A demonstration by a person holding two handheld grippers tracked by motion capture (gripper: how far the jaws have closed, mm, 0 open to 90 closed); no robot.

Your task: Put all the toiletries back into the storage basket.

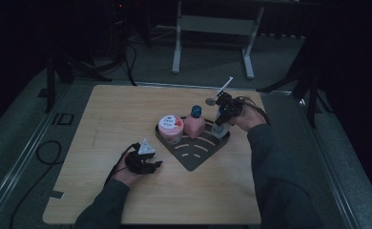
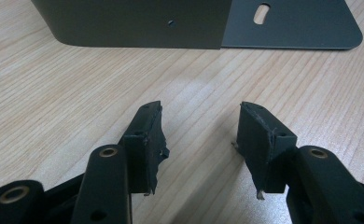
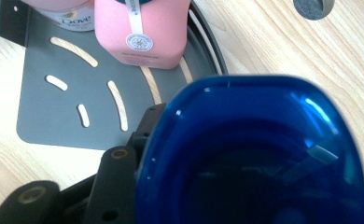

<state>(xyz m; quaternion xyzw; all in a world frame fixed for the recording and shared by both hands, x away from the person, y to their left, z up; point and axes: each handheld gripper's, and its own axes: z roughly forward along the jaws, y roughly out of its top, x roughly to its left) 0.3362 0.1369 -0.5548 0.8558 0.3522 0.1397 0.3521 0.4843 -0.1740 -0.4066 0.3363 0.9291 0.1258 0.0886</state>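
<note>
A grey slotted corner tray [image 1: 197,153] lies mid-table. On it stand a pink-lidded Dove jar [image 1: 170,128] and a pink bottle [image 1: 194,124] with a blue cap. My right gripper [image 1: 225,113] is shut on a clear bottle [image 1: 220,129] at the tray's right corner. In the right gripper view the bottle's blue cap [image 3: 250,154] sits between the jaws, with the pink bottle [image 3: 140,30] and the jar [image 3: 63,16] beyond it. My left gripper [image 2: 201,126] rests open on the wood, nothing between its jaws, just short of the tray's wall [image 2: 138,23]. From above, the left gripper [image 1: 153,163] lies left of the tray.
A small round disc [image 1: 210,101] lies on the table behind the tray; the right gripper view has this disc [image 3: 313,7] at its top edge. A thin white stick [image 1: 225,85] slants up beside it. Bare wood surrounds the tray. A table frame [image 1: 212,28] stands beyond.
</note>
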